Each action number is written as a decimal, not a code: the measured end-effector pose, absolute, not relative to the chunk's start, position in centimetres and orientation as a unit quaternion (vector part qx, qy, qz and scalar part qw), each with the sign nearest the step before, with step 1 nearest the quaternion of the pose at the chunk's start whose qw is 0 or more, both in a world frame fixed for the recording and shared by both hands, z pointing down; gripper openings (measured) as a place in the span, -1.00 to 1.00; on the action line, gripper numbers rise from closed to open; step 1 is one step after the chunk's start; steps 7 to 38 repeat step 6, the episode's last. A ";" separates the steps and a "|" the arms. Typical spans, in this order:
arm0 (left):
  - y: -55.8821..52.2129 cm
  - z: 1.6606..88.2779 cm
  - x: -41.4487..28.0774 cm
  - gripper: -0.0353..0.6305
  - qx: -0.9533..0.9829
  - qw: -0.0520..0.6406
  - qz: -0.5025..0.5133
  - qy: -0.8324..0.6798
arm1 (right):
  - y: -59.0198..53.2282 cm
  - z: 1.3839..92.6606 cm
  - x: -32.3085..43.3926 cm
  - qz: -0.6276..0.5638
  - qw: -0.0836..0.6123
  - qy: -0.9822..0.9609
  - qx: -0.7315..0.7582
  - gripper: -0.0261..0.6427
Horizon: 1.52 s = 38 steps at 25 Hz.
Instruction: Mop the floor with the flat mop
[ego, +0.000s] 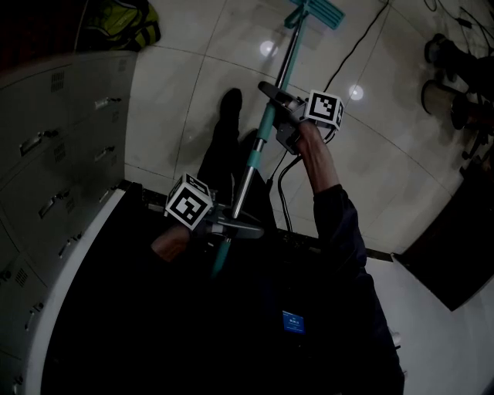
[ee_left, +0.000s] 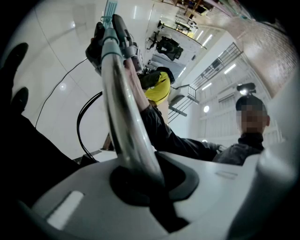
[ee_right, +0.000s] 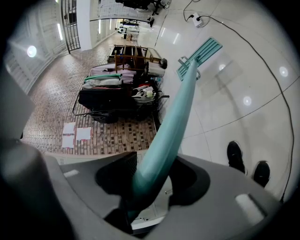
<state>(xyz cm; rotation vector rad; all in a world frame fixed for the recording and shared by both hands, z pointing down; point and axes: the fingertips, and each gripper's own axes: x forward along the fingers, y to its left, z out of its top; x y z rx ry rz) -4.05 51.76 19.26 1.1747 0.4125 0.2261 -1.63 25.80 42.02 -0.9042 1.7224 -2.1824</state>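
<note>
The flat mop has a teal head (ego: 316,11) lying on the pale tiled floor (ego: 177,85) at the top of the head view. Its handle (ego: 266,127) slants down toward me, teal above and silver below. My right gripper (ego: 276,108) is shut on the teal part of the handle (ee_right: 171,122), with the mop head (ee_right: 199,57) far along it. Lower on the pole, my left gripper (ego: 231,226) is shut on the silver part (ee_left: 124,122). In the left gripper view the right gripper (ee_left: 115,40) shows higher up the pole.
Grey drawer cabinets (ego: 54,154) line the left side. A black cable (ego: 363,46) trails over the floor by the mop head. Dark stands (ego: 455,69) sit at the top right. A loaded black cart (ee_right: 117,93) stands on a brick-patterned floor. My shoes (ee_right: 234,157) are beside the pole.
</note>
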 end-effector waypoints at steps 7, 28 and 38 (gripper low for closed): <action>51.7 19.6 -4.2 -0.81 0.548 0.806 0.110 0.194 | 25.7 42.2 -1.7 -0.745 0.112 0.583 -0.305 -0.29; 51.7 19.6 -4.2 -0.81 0.548 0.806 0.110 0.194 | 25.7 42.2 -1.7 -0.745 0.112 0.583 -0.305 -0.29; 51.7 19.6 -4.2 -0.81 0.548 0.806 0.110 0.194 | 25.7 42.2 -1.7 -0.745 0.112 0.583 -0.305 -0.29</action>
